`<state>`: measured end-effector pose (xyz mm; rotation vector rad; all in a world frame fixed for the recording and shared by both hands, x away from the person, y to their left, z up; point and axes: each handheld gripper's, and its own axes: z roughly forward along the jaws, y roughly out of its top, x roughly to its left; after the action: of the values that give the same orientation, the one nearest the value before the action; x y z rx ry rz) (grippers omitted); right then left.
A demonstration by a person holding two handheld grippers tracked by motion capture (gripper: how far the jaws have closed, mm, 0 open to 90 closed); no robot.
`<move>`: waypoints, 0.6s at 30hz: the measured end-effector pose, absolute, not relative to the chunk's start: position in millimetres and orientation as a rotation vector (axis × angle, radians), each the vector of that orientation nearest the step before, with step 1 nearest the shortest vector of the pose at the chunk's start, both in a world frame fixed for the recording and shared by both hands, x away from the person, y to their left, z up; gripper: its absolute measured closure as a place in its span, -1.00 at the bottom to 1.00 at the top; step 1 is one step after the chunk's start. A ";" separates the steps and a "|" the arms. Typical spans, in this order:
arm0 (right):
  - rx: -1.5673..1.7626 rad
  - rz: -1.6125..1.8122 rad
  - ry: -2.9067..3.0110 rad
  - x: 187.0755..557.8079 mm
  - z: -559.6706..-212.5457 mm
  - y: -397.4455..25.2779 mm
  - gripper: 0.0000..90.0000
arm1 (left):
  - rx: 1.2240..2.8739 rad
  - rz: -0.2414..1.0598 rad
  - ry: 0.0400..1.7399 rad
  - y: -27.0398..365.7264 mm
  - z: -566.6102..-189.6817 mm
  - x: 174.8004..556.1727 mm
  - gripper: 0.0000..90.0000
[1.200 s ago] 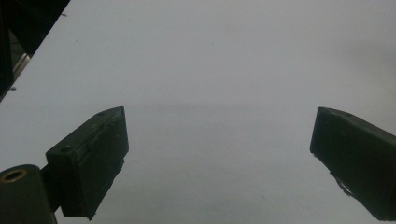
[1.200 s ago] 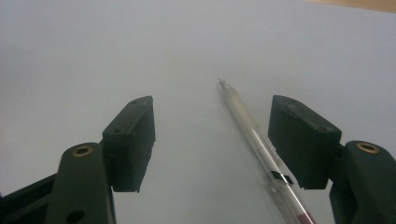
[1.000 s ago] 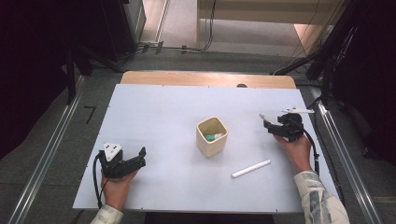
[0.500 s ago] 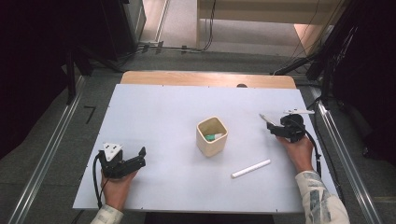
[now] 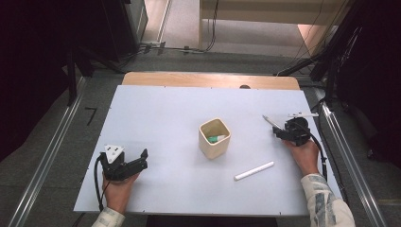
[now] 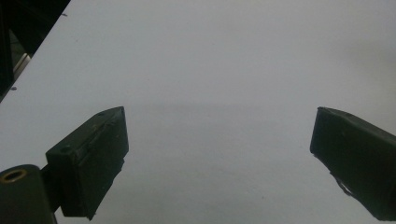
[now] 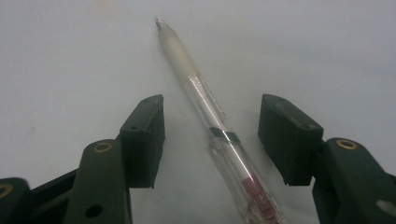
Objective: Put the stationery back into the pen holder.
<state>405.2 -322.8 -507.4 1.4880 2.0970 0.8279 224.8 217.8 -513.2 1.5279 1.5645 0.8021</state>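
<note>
Straddling pen (image 7: pixel 212 116): right gripper (image 7: pixel 212 140)

One table (image 5: pixel 156 123) with a white top. On it stands one cream cup (image 5: pixel 214 138), with one small green thing (image 5: pixel 216 139) inside. Two pens lie on the table: one clear pen (image 7: pixel 210 126) and one white pen (image 5: pixel 254 170). Two grippers: the left gripper (image 5: pixel 143 156) and the right gripper (image 5: pixel 279 134), one in each hand.
</note>
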 end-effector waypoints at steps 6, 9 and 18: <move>1.482 0.818 2.096 405.1 -507.4 -323.1 -0.05 | 1.529 0.803 1.565 217.6 -513.1 224.7 -0.88; 1.481 0.814 2.094 404.9 -507.7 -322.1 -0.05 | 1.528 0.803 1.565 217.4 -513.2 224.8 -0.88; 1.475 0.813 2.097 403.9 -507.3 -320.4 0.17 | 1.528 0.803 1.565 217.1 -513.1 224.8 -0.88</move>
<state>403.9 -320.4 -507.3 1.4745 2.0969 0.8126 224.8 217.1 -513.1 1.5277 1.5652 0.8030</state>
